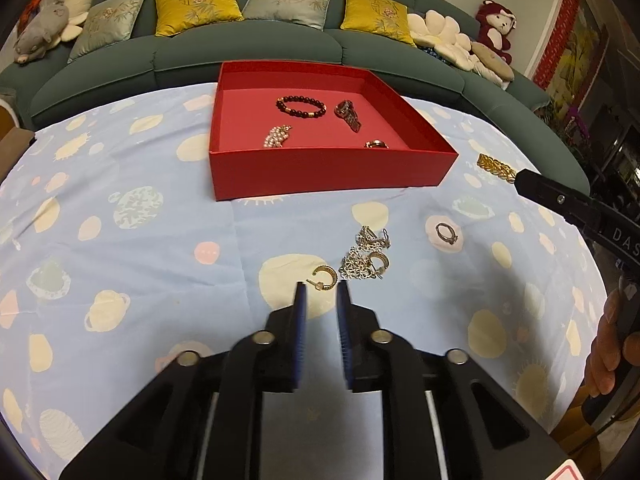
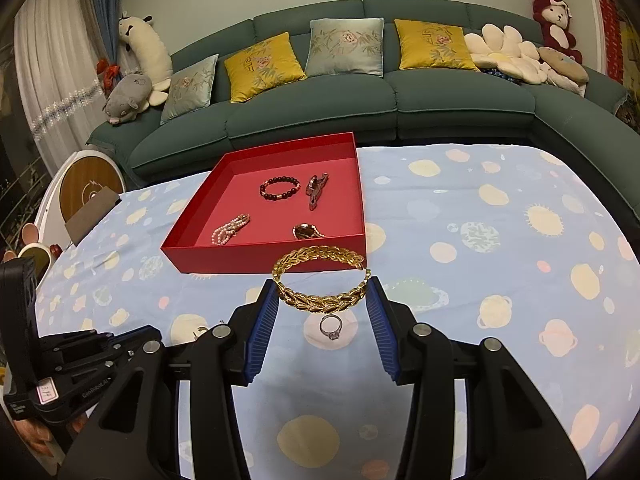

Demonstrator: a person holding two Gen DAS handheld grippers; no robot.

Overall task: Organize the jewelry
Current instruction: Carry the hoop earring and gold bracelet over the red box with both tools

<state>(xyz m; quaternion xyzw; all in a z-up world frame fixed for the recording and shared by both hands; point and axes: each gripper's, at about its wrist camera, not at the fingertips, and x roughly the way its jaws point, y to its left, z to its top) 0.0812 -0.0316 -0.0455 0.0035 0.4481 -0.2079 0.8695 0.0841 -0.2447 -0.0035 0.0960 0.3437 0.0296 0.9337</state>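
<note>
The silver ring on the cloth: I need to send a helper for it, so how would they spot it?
Start at the red box on the blue spotted tablecloth. Nearer than its front wall, right of the tangled silver earrings, the silver ring lies alone on a pale pink spot. It is the only plain small band with a stone.

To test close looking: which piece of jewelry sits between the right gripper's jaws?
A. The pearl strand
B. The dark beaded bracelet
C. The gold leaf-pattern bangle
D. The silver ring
C: the gold leaf-pattern bangle spans the jaws of the right gripper, above the tablecloth.
</note>
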